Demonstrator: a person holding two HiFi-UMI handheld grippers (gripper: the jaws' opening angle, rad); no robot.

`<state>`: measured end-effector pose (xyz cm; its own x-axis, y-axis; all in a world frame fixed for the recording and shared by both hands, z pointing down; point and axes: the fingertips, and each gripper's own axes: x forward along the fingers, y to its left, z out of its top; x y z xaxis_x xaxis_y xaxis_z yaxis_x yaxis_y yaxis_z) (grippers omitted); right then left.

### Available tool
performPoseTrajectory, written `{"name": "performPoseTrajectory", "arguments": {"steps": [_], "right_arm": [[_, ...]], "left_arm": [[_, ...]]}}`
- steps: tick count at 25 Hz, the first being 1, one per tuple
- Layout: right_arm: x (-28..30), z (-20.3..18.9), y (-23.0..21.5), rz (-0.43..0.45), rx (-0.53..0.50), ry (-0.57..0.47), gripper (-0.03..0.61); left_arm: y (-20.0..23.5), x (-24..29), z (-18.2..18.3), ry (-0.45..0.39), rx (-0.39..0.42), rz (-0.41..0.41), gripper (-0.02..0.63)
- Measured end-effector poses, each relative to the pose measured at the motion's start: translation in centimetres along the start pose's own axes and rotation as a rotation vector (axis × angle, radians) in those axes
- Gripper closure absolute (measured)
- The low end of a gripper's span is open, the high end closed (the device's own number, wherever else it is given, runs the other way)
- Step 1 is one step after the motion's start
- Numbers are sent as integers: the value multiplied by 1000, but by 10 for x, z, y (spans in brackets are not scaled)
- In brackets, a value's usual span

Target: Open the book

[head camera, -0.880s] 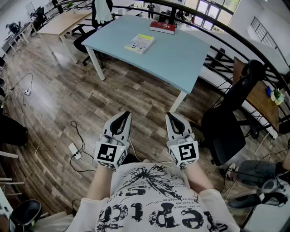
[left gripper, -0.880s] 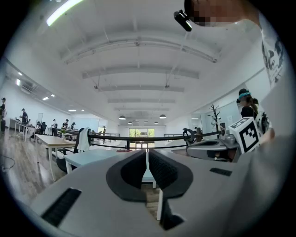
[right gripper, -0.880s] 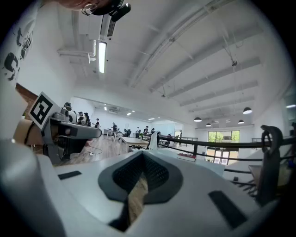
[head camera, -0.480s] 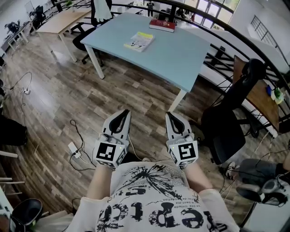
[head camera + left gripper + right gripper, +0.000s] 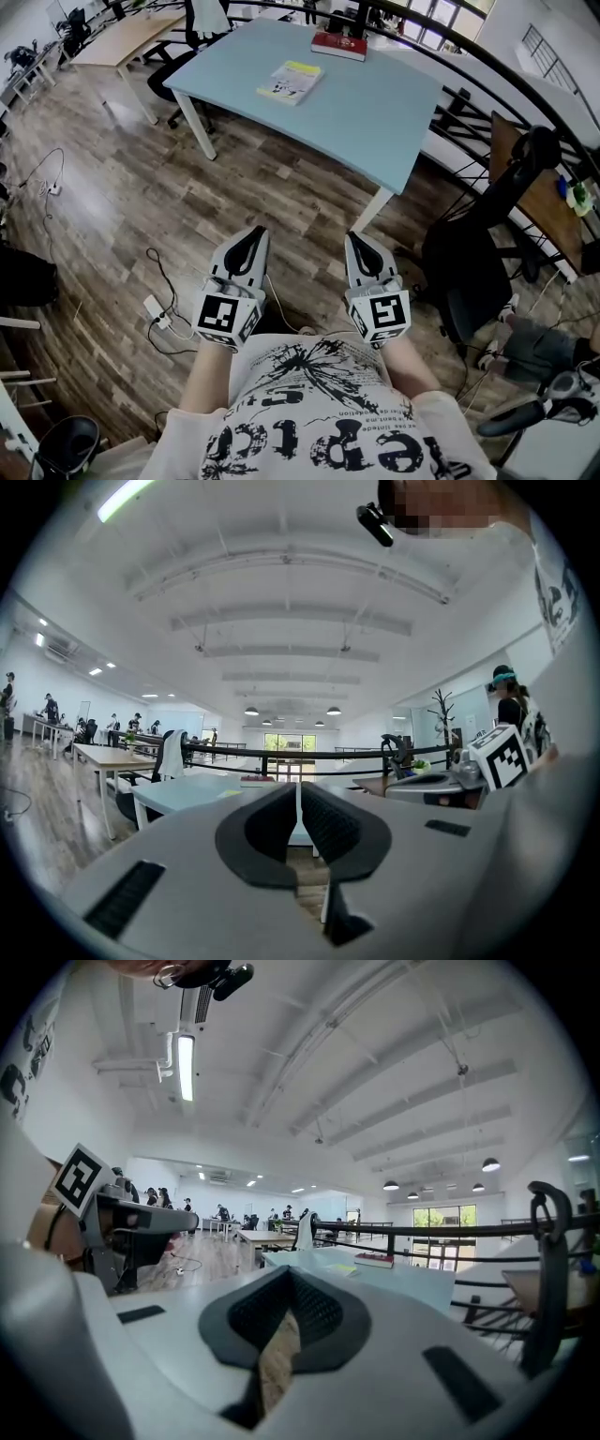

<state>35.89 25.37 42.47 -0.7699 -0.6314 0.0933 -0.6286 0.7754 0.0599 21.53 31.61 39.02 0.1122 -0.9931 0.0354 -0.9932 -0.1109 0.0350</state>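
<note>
A book with a white and yellow cover [image 5: 289,82] lies closed on the light blue table [image 5: 375,112], far ahead of me. A closed red book [image 5: 338,46] sits at the table's far edge. My left gripper [image 5: 255,234] and right gripper [image 5: 356,240] are held side by side close to my body, over the wood floor and well short of the table. Both are shut with nothing between the jaws. In the left gripper view the left gripper [image 5: 298,791] points level at the table [image 5: 187,794]. The right gripper [image 5: 291,1279] also faces the red book [image 5: 374,1260].
A black office chair [image 5: 469,272] stands to my right, near the table's corner leg [image 5: 370,211]. Cables and a power strip [image 5: 153,309] lie on the floor at the left. A black railing [image 5: 506,84] runs behind the table. A wooden desk [image 5: 127,39] stands at the back left.
The head view has shifted slightly, so the table sits a little higher in the picture. Both grippers stay side by side and shut.
</note>
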Motion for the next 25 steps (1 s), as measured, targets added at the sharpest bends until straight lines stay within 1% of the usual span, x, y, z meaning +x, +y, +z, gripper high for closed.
{"name": "performPoseTrajectory", "arguments": {"steps": [2, 5, 9, 13, 19, 22, 25], "right_arm": [[18, -2, -1, -4, -1, 7, 569], [54, 0, -1, -20, -5, 14, 569], [117, 8, 11, -59, -1, 26, 570], [194, 17, 12, -106, 5, 39, 569], [301, 38, 19, -202, 20, 53, 569], [344, 47, 18, -252, 29, 60, 569], [375, 51, 14, -296, 41, 74, 569]], "left_arm": [[17, 12, -2, 0, -5, 2, 583], [48, 32, -2, 3, -4, -19, 583], [108, 62, 2, 8, -4, -56, 583], [176, 110, 9, 8, -5, -109, 583], [275, 173, 25, 33, 8, -207, 583], [312, 200, 33, 48, 23, -260, 583], [336, 225, 37, 61, 59, -306, 583]]}}
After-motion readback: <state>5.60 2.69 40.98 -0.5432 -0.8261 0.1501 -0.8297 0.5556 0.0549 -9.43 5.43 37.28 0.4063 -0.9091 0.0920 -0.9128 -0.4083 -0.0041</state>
